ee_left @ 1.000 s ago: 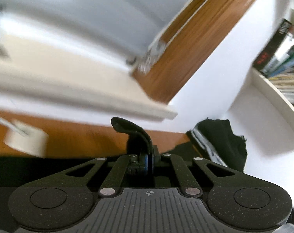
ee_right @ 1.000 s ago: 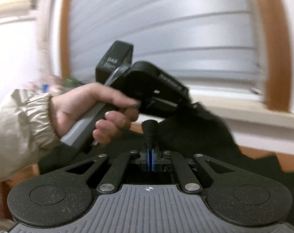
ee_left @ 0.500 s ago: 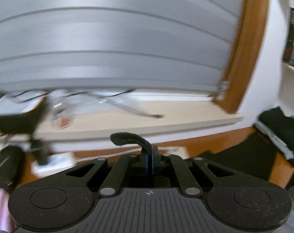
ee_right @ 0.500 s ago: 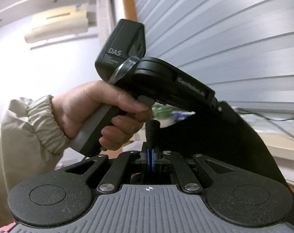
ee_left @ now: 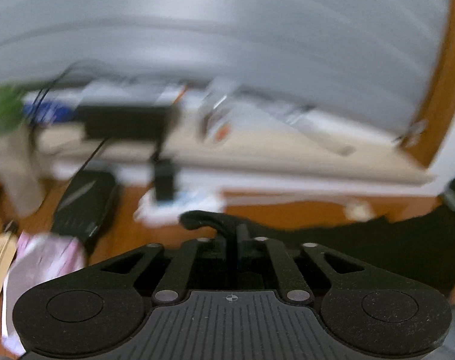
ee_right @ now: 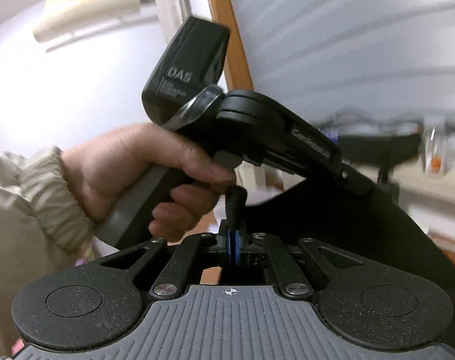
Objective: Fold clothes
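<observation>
both my grippers pinched the black garment (ee_right: 362, 228) — the right gripper (ee_right: 234, 240) with a roll of its edge between blue pads, the left gripper (ee_left: 238, 234) on another fold. jaws had just eased open a little. cloth hung between them above the wooden table (ee_left: 287, 213).

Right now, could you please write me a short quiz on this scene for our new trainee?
1. What colour is the garment being handled?
2. True or false: the hand shows a bare wrist, with no sleeve.
3. Choose: the right gripper has pads coloured A red, B blue, C green.

Key: 1 black. 2 false, there is a beige sleeve. 3 B; its jaws have just been opening, with cloth between them.
</observation>
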Demonstrator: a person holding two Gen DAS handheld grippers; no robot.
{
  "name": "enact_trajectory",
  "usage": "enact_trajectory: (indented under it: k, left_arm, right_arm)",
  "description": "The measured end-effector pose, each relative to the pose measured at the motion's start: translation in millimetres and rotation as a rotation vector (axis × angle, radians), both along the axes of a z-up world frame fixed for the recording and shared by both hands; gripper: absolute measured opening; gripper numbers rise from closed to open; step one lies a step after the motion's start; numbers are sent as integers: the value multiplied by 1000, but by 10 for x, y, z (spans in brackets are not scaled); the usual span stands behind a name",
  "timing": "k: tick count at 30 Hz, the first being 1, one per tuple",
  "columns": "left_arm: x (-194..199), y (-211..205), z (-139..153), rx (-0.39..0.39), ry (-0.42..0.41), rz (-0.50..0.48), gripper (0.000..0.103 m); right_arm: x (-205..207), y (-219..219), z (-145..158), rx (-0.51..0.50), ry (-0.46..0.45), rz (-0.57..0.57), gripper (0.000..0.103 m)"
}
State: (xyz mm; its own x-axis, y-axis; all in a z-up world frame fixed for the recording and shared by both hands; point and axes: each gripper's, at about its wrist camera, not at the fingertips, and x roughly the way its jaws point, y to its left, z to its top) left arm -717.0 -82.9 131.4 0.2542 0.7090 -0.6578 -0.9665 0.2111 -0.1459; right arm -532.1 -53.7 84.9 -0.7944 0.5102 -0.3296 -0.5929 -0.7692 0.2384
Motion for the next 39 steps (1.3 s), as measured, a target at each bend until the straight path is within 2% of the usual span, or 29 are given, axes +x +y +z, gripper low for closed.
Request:
enact_trajectory:
  k: [1, 3, 5, 7, 11, 12, 14, 16, 19, 22, 25, 27, 34, 39]
  left_arm:
    - [-52, 15, -105, -12, 27, 40, 30]
    - [-180, 15, -281, -17, 64, 117, 30]
    - [-274, -20, -327, 4, 62, 159, 35]
    - [-359, -65, -331, 33, 49, 191, 51]
    - [-328, -76, -268, 65, 44, 209, 60]
    - [-296, -78, -256, 76, 48, 210, 65]
    - [-187, -95, -239, 115, 76, 211, 75]
    - [-41, -115, -194, 141, 98, 204, 77]
    - [260, -114, -112, 165, 99, 155, 80]
    - [641, -52, -87, 180, 92, 88, 81]
    - [1114, 77, -166, 179, 71, -2, 81]
    - [1463, 175, -270, 171, 46, -70, 81]
    - [2777, 436, -751, 135, -7, -311, 81]
    - [3426, 480, -1008, 125, -30, -440, 81]
  right_arm:
    - [-62, 42, -120, -49, -39, 12, 39]
    - [29, -3, -260, -64, -49, 19, 40]
    - [163, -91, -315, -32, -95, 50, 45]
    - [311, -128, -302, -18, -129, 38, 46]
    - [642, -169, -272, 1, -182, 0, 47]
    - [760, -156, -268, 2, -187, -16, 48]
    - [1004, -160, -287, 6, -201, -49, 49]
    - [1304, -219, -329, 8, -221, -89, 49]
    - [1851, -341, -363, 5, -256, -163, 50]
    - [2373, -375, -487, -40, -322, -226, 50]
    - [2874, -455, -615, -93, -374, -297, 50]
    - [3157, -588, -699, -116, -376, -327, 50]
    - [3680, -1099, -921, -151, -383, -371, 47]
    - [3929, -1334, -1015, -149, -334, -401, 47]
